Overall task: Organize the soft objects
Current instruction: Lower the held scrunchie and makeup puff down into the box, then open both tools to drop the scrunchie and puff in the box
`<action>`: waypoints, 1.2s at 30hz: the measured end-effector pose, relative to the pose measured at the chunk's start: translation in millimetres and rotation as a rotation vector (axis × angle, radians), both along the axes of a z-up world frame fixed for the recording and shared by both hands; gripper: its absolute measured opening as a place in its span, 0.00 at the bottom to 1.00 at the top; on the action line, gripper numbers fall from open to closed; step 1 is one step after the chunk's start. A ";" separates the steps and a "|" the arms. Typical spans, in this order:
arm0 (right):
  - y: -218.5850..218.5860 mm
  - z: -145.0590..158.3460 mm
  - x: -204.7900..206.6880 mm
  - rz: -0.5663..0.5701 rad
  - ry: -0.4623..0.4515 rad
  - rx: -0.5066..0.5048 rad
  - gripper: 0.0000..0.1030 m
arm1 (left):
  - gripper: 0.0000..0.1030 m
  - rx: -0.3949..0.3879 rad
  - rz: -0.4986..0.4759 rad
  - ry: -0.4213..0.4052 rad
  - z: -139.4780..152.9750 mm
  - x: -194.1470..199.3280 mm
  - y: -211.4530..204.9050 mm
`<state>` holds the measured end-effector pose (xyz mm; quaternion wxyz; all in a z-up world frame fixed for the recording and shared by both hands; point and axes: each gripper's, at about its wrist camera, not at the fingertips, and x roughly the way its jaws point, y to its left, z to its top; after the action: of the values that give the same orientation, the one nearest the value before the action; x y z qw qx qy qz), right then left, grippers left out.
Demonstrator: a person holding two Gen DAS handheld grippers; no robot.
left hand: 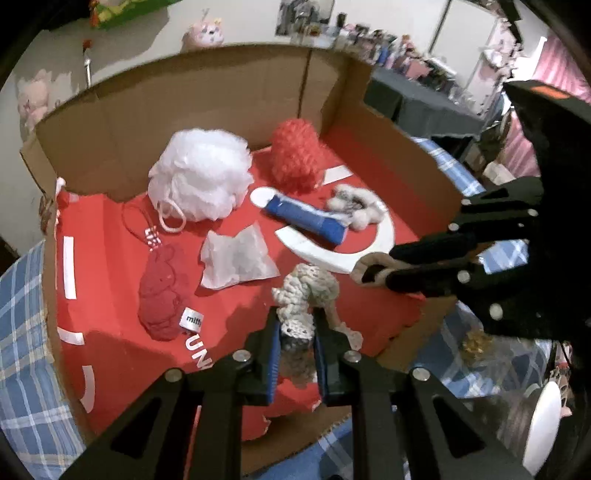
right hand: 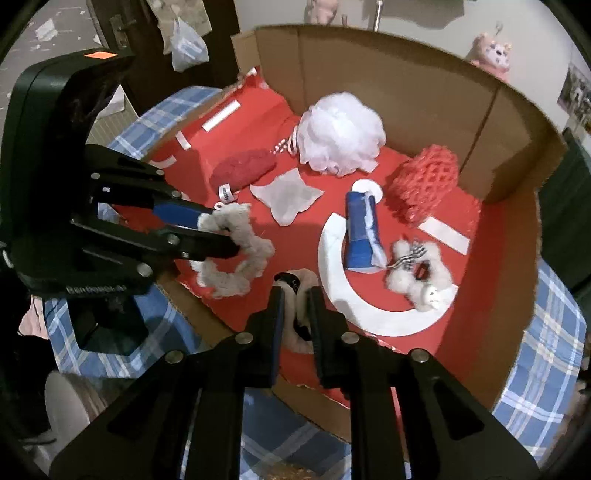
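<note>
My left gripper (left hand: 297, 325) is shut on a cream knitted scrunchie (left hand: 308, 291), held just above the red lining near the box's front edge; it shows as a ring in the right wrist view (right hand: 240, 254). My right gripper (right hand: 295, 295) is shut on a beige fluffy item with a black part (right hand: 297, 280), also seen in the left wrist view (left hand: 369, 267). In the cardboard box (left hand: 207, 107) lie a white bath pouf (left hand: 201, 173), a red mesh sponge (left hand: 295, 155), a red cloth (left hand: 162, 291), a blue tube (left hand: 306, 219), a white fluffy hair tie (left hand: 354, 206) and a clear packet (left hand: 238, 260).
The box stands on a blue plaid bedcover (left hand: 22, 332) and is lined with red printed material (right hand: 491, 258). Its tall cardboard walls rise at the back and sides. Pink plush toys (left hand: 207, 33) sit against the wall behind. A cluttered shelf (left hand: 388, 40) is at the far right.
</note>
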<state>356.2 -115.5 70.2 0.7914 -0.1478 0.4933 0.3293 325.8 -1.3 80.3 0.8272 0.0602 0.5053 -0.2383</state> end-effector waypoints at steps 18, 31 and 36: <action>9.8 -25.2 29.7 -0.074 0.088 -0.085 0.16 | 0.21 0.026 0.039 0.065 -12.9 19.8 -0.7; 6.3 -21.8 31.9 -0.116 0.066 -0.103 0.57 | 0.56 0.031 0.069 0.036 -6.7 16.1 8.2; -3.0 -11.4 28.4 -0.174 0.049 -0.096 0.61 | 0.72 0.013 0.114 -0.002 6.9 5.7 15.8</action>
<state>384.6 -118.4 58.8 0.7968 -0.1341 0.5386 0.2387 331.5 14.5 87.2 0.8395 0.0370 0.5088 -0.1873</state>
